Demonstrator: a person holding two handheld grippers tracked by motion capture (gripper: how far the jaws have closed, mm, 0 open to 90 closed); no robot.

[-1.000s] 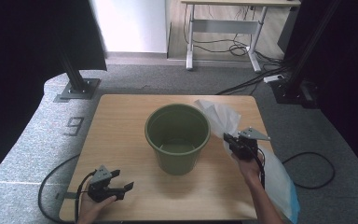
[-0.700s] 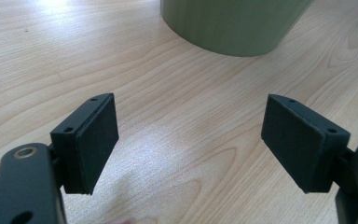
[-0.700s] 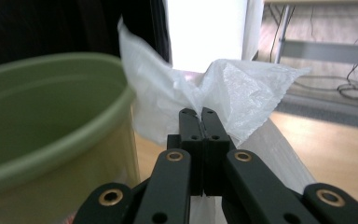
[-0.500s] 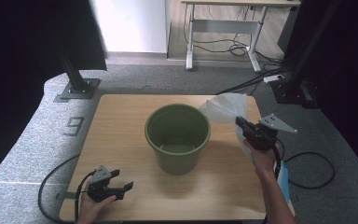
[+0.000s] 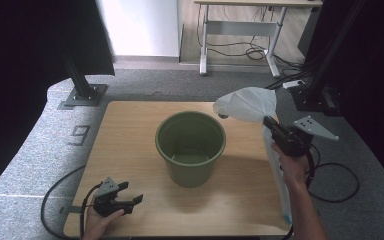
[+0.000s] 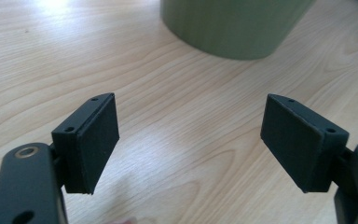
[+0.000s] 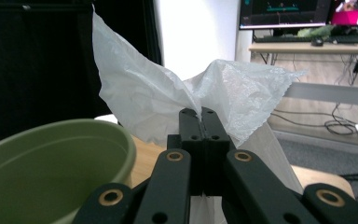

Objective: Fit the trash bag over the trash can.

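High view: right gripper [image 5: 271,125] is pinching the limp, featherlight plastic bag [image 5: 247,104] by its edge; left gripper [image 5: 130,193] is gaping empty.

The left gripper [image 5: 116,196] sits low at the person's near left, gripped from behind by the left hand [image 5: 99,224], its cable trailing off to the left. Its two fingers [image 6: 91,142] stand wide apart, padded faces turned toward each other with bare space between them. The right gripper [image 5: 276,131] is raised at the far right, borne by the right hand [image 5: 292,167] on an extended forearm, the grey three-cornered plate on top. Its fingers [image 7: 192,122] are pressed together, pinching thin white plastic [image 7: 168,100] that fans out beyond their tips.
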